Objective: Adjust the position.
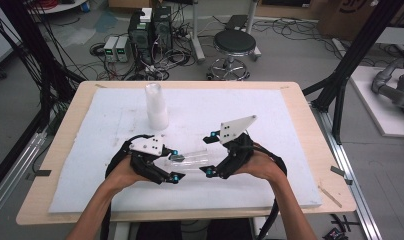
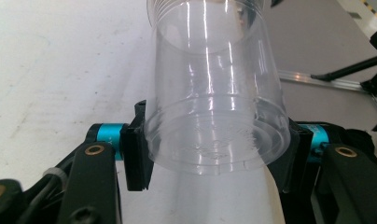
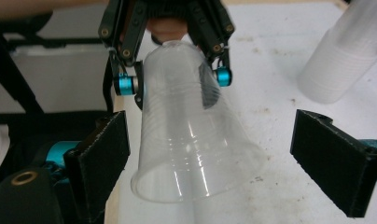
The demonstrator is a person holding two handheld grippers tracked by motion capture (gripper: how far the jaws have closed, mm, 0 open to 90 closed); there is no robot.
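while the left gripper (image 1: 176, 165) pinches the clear plastic cup (image 1: 192, 159) by its base above the foam mat (image 1: 270, 175), near-centre, right gripper (image 1: 206, 156) jaws stand spread around its rim; close gently; thin walls probably crumple.

I see a clear plastic cup (image 1: 191, 159) lying sideways at table centre, mouth toward three o'clock, base clamped at nine.

One clear plastic cup (image 1: 191, 159), one stack of cups (image 1: 156, 106), two claws: left claw (image 1: 176, 165), right claw (image 1: 206, 154).
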